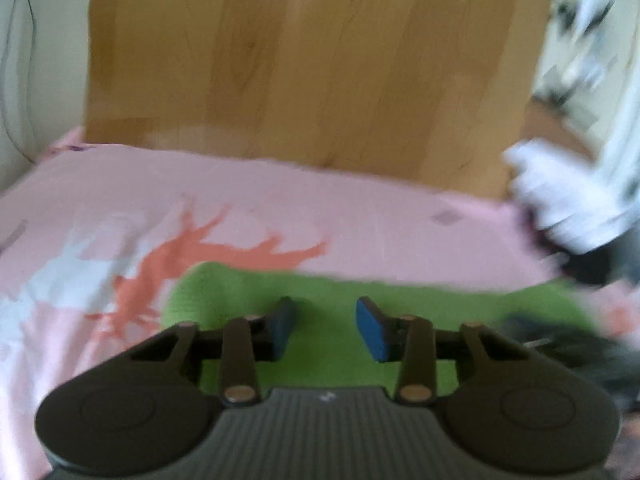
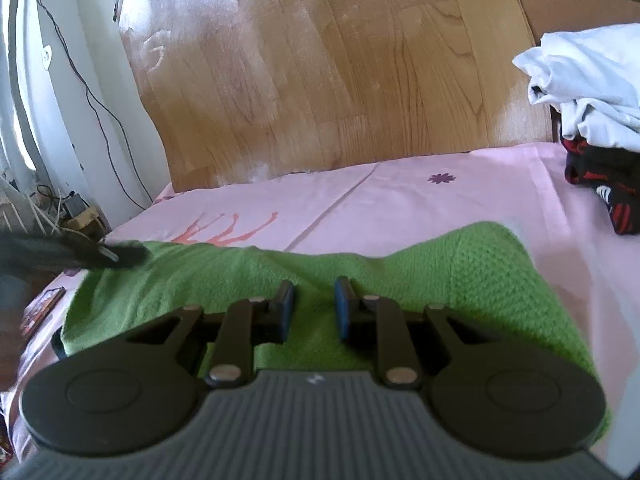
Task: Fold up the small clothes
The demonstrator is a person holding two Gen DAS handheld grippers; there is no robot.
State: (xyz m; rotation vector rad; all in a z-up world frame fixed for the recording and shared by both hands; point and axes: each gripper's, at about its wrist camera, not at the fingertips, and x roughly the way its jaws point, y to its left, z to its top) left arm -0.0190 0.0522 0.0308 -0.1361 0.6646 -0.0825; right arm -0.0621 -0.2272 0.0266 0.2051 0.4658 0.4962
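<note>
A green knitted garment (image 1: 328, 292) lies on the pink bedsheet (image 1: 280, 200). In the left wrist view my left gripper (image 1: 326, 326) is open above it, blue pads (image 1: 370, 328) apart, nothing between them. In the right wrist view the same green garment (image 2: 460, 276) lies across the sheet (image 2: 400, 200). My right gripper (image 2: 314, 308) hovers over its middle, open with a narrower gap and empty. The left gripper shows as a dark blur (image 2: 120, 254) at the garment's far left corner.
A wooden headboard (image 2: 320, 80) stands behind the bed. A pile of white clothes (image 2: 588, 84) over dark red-and-black ones (image 2: 608, 184) sits at the right. Cables and clutter (image 2: 72, 208) lie by the wall at the left. The left wrist view is motion-blurred.
</note>
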